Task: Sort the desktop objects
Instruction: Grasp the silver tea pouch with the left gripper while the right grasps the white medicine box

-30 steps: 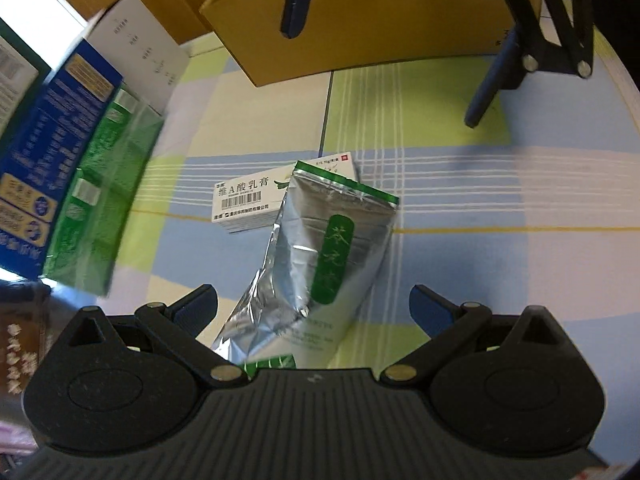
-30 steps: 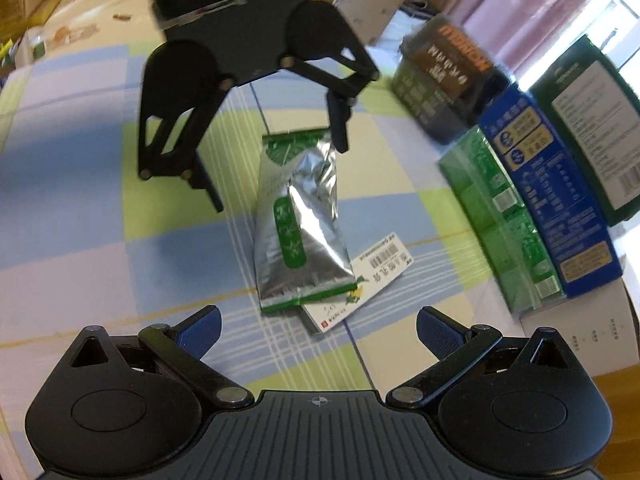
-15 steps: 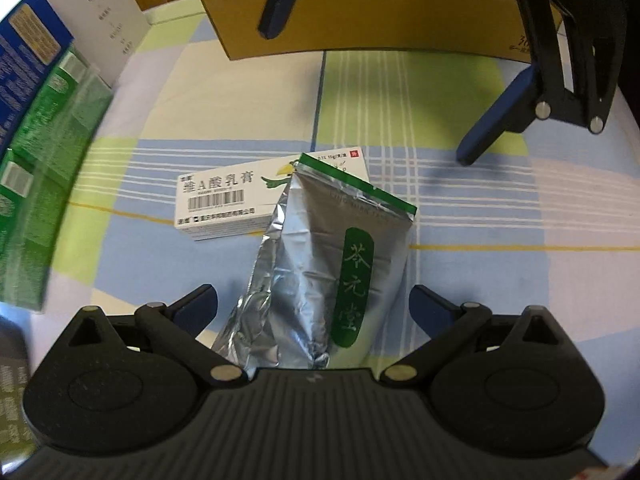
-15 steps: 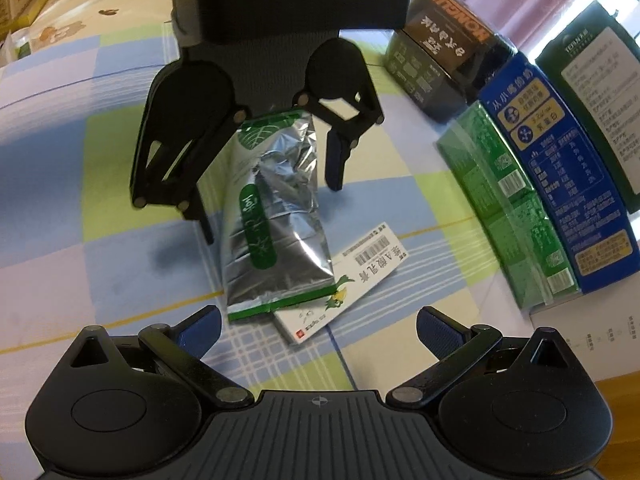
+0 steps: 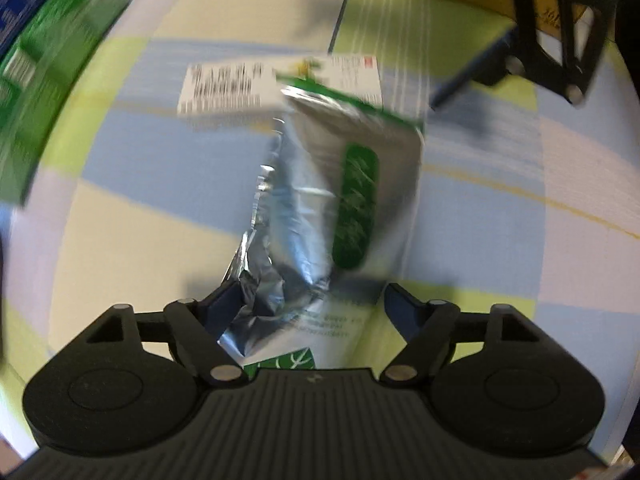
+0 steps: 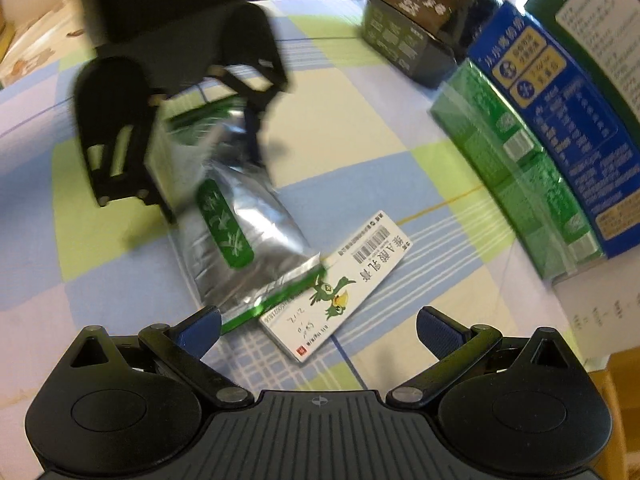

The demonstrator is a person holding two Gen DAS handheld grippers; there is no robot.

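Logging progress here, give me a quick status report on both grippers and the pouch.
Left gripper open, straddling foil pouch end. Right gripper open, empty. Pouch overlaps white ointment box; nothing else blocking.

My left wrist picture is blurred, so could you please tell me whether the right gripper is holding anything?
Observer: No, the right gripper is open and empty; the near end of the white box shows between its fingers.
Operator: Thank you. Is anything standing outside my view?
Observer: Yes, a dark box with orange lettering stands past the green box.
Operator: What is printed on the white box?
Observer: A green bird, beside the foil pouch.
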